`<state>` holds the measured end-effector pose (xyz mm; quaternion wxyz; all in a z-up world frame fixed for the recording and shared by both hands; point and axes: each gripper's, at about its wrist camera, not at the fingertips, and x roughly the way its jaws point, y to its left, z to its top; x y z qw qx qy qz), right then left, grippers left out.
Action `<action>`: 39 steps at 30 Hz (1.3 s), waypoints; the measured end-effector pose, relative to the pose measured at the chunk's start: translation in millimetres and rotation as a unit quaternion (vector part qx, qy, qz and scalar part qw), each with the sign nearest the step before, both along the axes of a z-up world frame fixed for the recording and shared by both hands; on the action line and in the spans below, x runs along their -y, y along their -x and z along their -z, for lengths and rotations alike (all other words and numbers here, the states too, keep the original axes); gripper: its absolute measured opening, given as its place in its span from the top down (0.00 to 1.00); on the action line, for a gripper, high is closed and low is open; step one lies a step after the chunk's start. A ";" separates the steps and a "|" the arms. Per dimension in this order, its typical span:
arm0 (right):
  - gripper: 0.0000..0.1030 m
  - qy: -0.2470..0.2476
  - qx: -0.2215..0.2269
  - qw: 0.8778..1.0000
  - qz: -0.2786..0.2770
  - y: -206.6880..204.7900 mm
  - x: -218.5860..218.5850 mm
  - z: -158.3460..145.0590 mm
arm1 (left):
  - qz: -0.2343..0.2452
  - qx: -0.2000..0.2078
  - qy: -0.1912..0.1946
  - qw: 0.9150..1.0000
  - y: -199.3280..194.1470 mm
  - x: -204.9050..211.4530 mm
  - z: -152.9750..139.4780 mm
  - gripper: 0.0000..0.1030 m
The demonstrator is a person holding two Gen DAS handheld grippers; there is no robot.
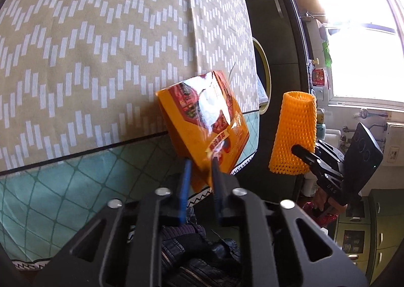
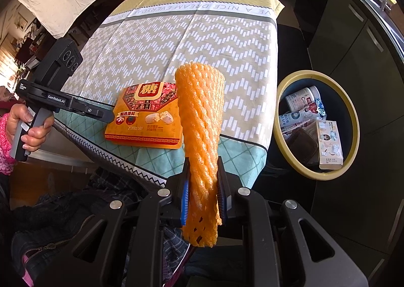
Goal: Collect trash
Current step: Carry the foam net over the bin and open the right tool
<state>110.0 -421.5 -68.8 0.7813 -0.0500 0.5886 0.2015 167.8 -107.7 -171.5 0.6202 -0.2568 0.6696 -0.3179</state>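
- Tabletop (image 2: pixel 202 42) under a patterned cloth, taking up most of both views; nothing loose seen on its far part.
- Round bin (image 2: pixel 317 173) with a yellowish rim on the floor just off the tabletop's right edge; already holding cartons, a box and wrappers.
- Orange foam net sleeve (image 2: pixel 199 135), tube-shaped, lifted clear of the cloth and clamped near its lower end by the right claw (image 2: pixel 202 192), pads pressing both sides; seen from the left wrist view hanging in the air beside the tabletop's edge.
- Orange snack packet (image 1: pixel 202 123), flat and glossy, at the near edge of the tabletop; pinched at one corner by the left claw (image 1: pixel 200 163), jaws nearly together on the thin film. Appears tilted up in the left view, though whether fully off the cloth cannot be told.
- A hand (image 2: pixel 27 130) in a pink sleeve wrapped around the left claw's handle.
- Step in hand, as a judgement: both pieces of trash gripped, pick-up finishing, carry to the bin not yet done.
- Next move likely calls for swinging each claw over the bin's opening, right one first as the nearer, then letting go; thin packet corner could slip during the carry.
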 end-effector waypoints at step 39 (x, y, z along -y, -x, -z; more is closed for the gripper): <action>0.50 -0.041 -0.005 0.975 0.218 -76.2 157.7 27.8 | 0.030 0.176 -0.031 0.983 -19.8 25.9 -123.8 1.00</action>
